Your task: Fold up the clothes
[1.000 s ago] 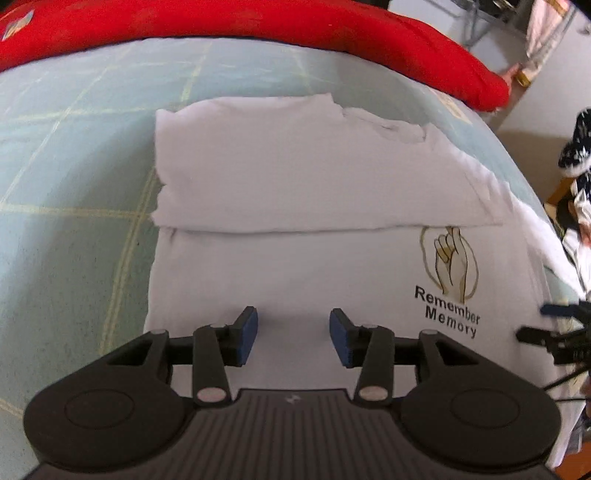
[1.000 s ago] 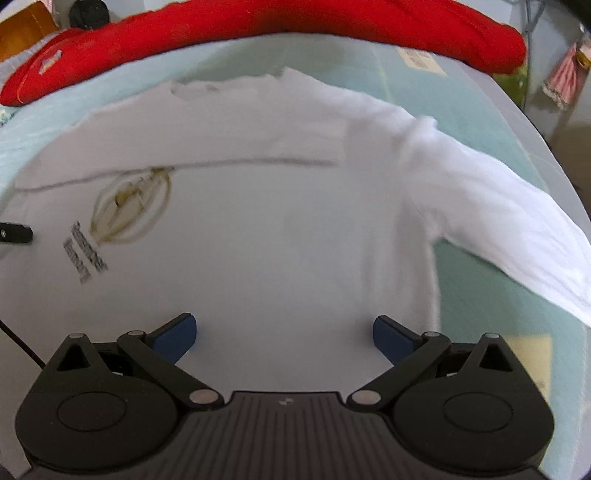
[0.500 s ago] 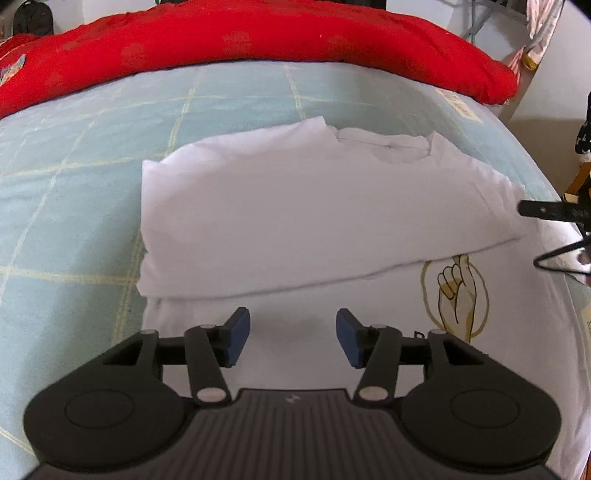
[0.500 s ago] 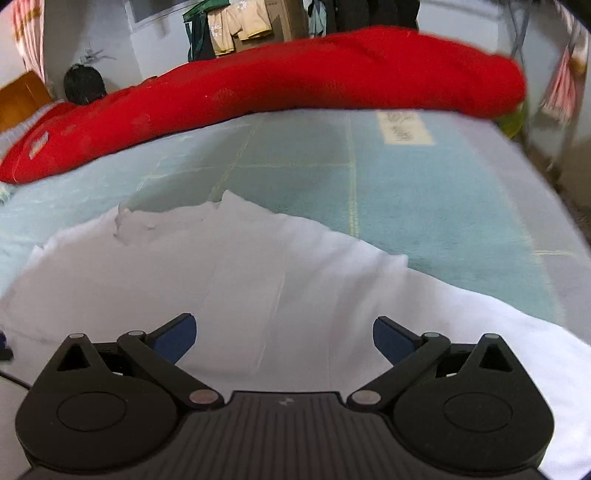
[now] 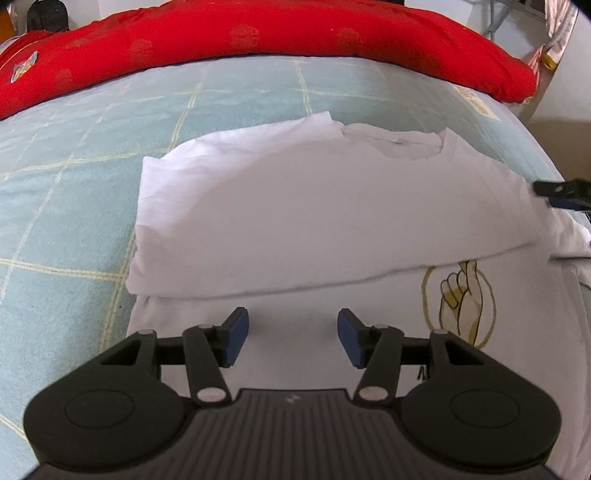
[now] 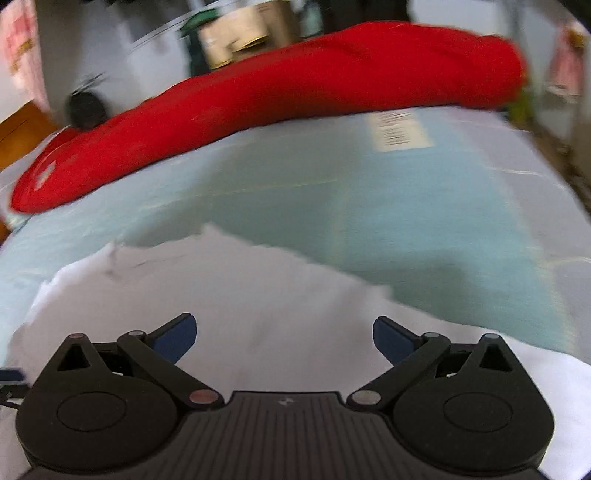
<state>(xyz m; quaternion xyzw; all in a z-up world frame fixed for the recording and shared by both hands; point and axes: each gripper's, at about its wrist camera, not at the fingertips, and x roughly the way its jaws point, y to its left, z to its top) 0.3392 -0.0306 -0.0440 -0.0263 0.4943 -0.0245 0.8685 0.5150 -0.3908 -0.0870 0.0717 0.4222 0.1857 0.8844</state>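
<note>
Tilted up since, right hand-held gripper (image 6: 284, 334) loses shirt's (image 5: 314, 221) print (image 5: 458, 295).

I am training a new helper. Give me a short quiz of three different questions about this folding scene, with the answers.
1. True or false: the left gripper is shut on the white T-shirt.
2. Which lies along the far edge of the bed: A) a red quilt, B) a blue towel, C) a grey pillow?
3. Fill in: the printed hand emblem is partly covered by the shirt's folded ____.

Key: 1 false, both grippers are open and hold nothing, also the right gripper. 2 A. 3 flap.
</note>
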